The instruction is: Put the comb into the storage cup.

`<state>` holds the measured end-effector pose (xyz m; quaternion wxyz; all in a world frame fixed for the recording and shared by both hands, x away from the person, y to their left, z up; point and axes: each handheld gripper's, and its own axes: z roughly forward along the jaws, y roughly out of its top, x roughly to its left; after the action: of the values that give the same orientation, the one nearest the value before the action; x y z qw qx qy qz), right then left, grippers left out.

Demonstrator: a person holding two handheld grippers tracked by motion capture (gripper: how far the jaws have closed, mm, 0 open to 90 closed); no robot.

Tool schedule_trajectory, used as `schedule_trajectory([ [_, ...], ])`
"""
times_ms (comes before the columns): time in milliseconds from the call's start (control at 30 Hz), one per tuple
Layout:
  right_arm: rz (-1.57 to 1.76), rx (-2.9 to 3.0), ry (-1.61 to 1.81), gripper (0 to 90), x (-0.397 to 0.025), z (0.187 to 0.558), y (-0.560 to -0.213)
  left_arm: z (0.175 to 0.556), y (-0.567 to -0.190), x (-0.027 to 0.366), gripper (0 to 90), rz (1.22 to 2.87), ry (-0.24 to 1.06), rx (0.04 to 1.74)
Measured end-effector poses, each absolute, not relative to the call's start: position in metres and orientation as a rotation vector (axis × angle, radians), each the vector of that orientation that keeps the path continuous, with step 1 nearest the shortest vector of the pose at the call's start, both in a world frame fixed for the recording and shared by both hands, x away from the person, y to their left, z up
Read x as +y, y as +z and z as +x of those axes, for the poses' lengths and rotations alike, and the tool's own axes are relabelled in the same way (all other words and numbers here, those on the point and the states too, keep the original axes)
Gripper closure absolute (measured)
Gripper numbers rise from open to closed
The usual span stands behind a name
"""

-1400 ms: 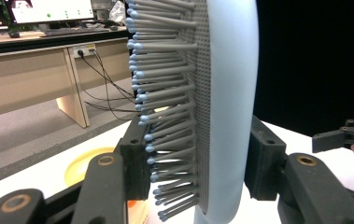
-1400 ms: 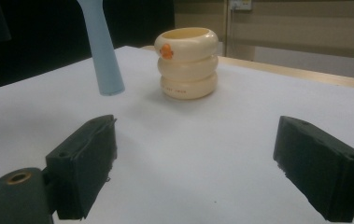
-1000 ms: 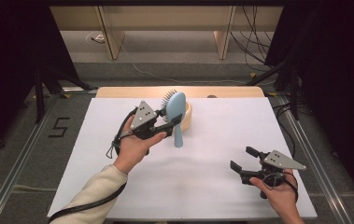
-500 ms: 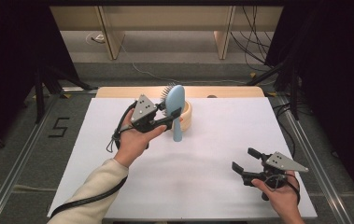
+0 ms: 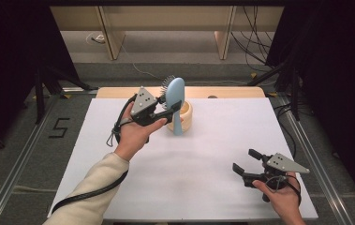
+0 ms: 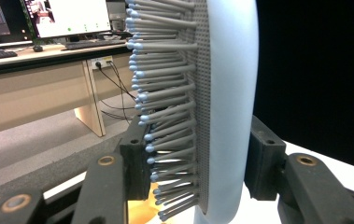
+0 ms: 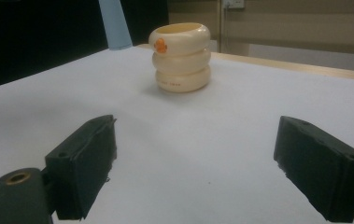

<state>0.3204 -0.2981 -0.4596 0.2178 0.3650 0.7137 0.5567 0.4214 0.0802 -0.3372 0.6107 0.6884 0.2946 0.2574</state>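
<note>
Left gripper [image 5: 168, 107] fingers [image 6: 135, 163] are clamped across the hairbrush [image 5: 175, 101] head, held upright just beside the cream cup [image 5: 187, 115], right gripper [image 5: 245, 166] fingers spread idle above the worktop [image 5: 203, 178]; the cup could be toppled if the handle is swung.

"5" on the floor [image 5: 59, 127]

White table [image 5: 194, 178] under cream cup [image 5: 186, 114]

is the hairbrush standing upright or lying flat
Upright: the hairbrush is held by the left gripper, head up, handle pointing down beside the cream cup.
</note>
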Motion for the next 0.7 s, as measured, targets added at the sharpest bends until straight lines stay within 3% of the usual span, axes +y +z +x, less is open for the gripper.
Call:
schedule_trajectory([
  [700, 1.011, 1.984, 1.544, 14.0, -0.297, 0.32, -0.46, 0.435, -0.329, 0.073, 51.3, 1.587, 0.628, 0.67],
])
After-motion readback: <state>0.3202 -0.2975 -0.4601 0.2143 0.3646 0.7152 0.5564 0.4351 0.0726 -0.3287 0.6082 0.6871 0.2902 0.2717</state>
